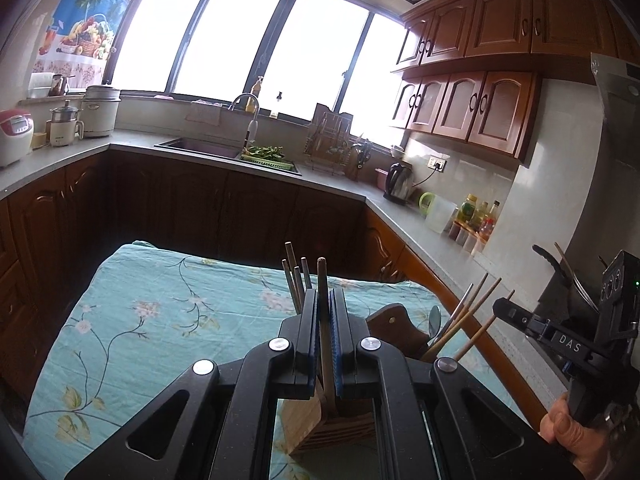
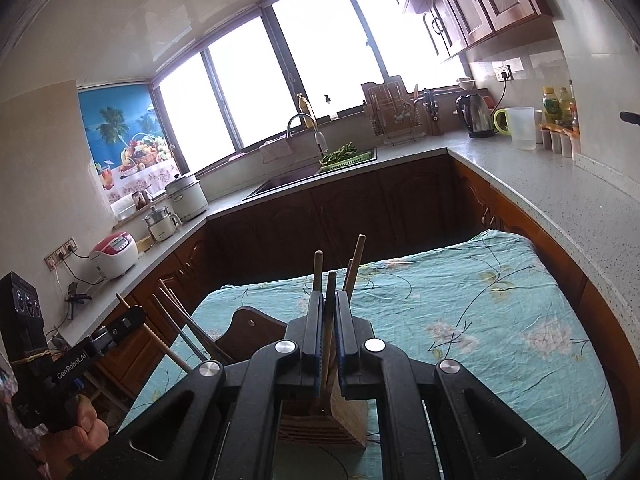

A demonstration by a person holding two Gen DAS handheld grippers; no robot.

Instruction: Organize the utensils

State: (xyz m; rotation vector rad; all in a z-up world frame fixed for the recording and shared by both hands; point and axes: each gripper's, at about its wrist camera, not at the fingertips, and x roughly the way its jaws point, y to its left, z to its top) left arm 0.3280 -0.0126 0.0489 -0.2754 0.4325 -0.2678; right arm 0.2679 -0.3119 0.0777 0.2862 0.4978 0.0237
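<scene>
In our left hand, the left gripper (image 1: 323, 320) has its fingers clenched on a wooden chopstick (image 1: 322, 280). Our right gripper (image 2: 329, 320) likewise grasps a chopstick (image 2: 330, 292). Both sticks stand over a wooden holder (image 2: 344, 412) on the counter's floral cloth (image 2: 480, 320).

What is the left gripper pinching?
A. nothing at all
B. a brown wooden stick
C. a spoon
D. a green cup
B: in the left wrist view, the left gripper is shut on a brown wooden stick that pokes up between its blue pads, above the wooden holder on the flowered cloth.
</scene>
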